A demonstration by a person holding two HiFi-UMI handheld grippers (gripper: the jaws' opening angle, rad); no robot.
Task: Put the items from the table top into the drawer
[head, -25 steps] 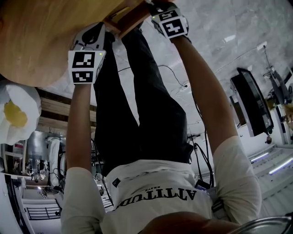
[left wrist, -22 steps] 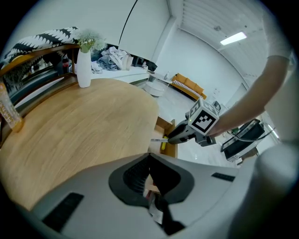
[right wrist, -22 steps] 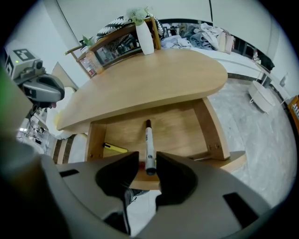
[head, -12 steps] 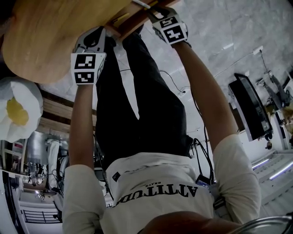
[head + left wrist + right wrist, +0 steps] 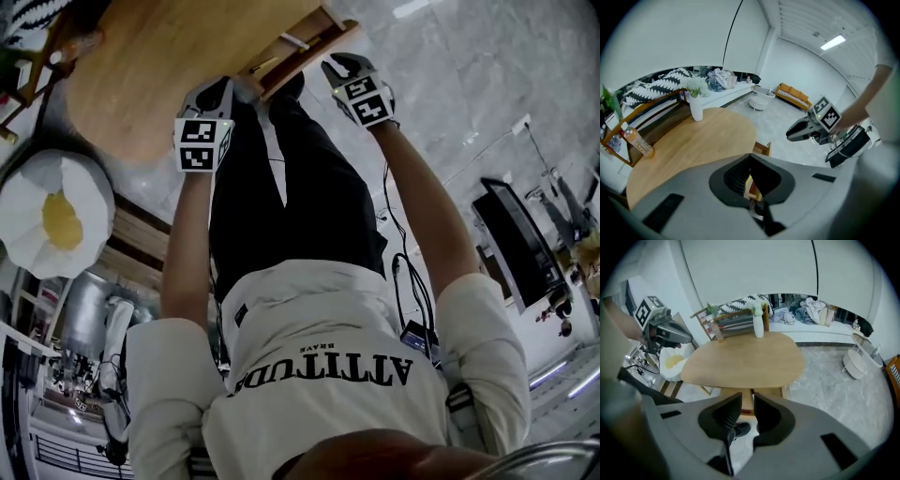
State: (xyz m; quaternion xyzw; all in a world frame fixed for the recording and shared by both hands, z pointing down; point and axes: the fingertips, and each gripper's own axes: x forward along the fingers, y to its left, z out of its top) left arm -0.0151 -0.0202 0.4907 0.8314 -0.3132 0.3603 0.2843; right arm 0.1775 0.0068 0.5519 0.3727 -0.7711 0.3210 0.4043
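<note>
Wooden drawer [image 5: 314,47] partly hidden (under table [image 5: 169,66]), left tongs [image 5: 750,157] closed.

Tan table [image 5: 745,362], white vase [image 5: 758,326], grey floor [image 5: 834,390]

Bright, even light from a ceiling strip light [image 5: 833,42]; fisheye edges bend and darken, head view dimmer.

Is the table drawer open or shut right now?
Open. In the head view the drawer juts out past the edge of the wooden table, with its inside exposed.
</note>
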